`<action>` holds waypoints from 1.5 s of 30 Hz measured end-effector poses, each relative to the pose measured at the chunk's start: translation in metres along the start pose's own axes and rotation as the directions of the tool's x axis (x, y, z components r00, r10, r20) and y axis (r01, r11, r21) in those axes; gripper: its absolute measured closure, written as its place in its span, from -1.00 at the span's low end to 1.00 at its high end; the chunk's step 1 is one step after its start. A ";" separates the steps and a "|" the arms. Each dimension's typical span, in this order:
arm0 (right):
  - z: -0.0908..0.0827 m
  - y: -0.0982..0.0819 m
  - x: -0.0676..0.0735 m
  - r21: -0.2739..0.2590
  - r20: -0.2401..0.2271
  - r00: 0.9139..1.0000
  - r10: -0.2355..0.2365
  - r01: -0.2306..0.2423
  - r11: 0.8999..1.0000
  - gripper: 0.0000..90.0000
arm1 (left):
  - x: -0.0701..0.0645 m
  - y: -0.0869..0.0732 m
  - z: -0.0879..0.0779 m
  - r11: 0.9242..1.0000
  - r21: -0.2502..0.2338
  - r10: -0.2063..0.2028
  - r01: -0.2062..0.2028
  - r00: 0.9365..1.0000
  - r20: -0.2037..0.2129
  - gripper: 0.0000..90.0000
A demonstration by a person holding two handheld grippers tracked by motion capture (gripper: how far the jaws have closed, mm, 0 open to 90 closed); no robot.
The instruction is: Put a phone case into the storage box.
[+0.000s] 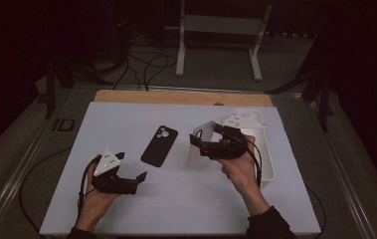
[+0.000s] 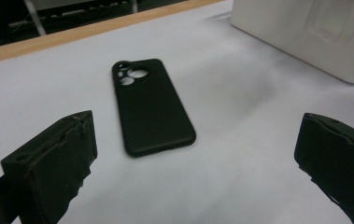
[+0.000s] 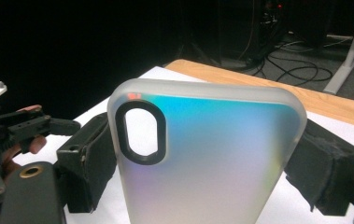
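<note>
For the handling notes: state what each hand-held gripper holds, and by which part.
The right hand-held gripper clamps the translucent phone case across its two long side edges. The left hand-held gripper holds nothing; its jaws stand open short of the black phone case.

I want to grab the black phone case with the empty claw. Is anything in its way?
No. The left claw is open and the black phone case lies flat right ahead of it, with bare white table between them.

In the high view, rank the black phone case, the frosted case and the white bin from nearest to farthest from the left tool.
1. Black rubbery phone case, flat, mid-table, just right of the left tool.
2. Frosted translucent phone case, upright in the right tool.
3. White plastic bin, right edge of the table.
</note>
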State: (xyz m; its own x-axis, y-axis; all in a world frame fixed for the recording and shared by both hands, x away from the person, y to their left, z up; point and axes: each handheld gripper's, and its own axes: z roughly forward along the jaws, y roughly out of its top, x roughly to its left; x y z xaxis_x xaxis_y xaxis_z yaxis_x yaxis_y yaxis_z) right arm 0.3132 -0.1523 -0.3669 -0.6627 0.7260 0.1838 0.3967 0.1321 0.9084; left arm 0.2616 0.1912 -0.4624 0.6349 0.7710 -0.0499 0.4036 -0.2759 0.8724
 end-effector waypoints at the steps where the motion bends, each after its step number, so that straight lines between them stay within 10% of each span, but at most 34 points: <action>1: 0.000 0.000 0.000 0.001 0.002 1.000 0.000 0.000 1.000 -0.62 | 0.002 -0.003 -0.002 1.000 -0.004 -0.003 0.003 1.000 -0.010 -1.00; 21: 0.000 0.005 -0.009 0.009 0.026 1.000 0.000 0.000 1.000 -0.62 | 0.019 -0.043 -0.029 0.999 -0.034 -0.013 0.010 0.996 -0.083 -1.00; 45: -0.015 0.026 -0.050 -0.038 0.132 0.990 0.051 -0.047 0.998 -0.62 | 0.020 -0.047 -0.032 0.997 -0.077 -0.003 -0.005 0.994 -0.106 -1.00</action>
State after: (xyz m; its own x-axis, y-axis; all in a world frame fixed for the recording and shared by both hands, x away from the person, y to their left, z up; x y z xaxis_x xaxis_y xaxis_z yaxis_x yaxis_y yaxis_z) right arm 0.3470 -0.1954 -0.3464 -0.5516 0.8148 0.1787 0.4031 0.0728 0.9123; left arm 0.2339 0.2377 -0.4883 0.5600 0.8285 -0.0004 0.3481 -0.2349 0.9075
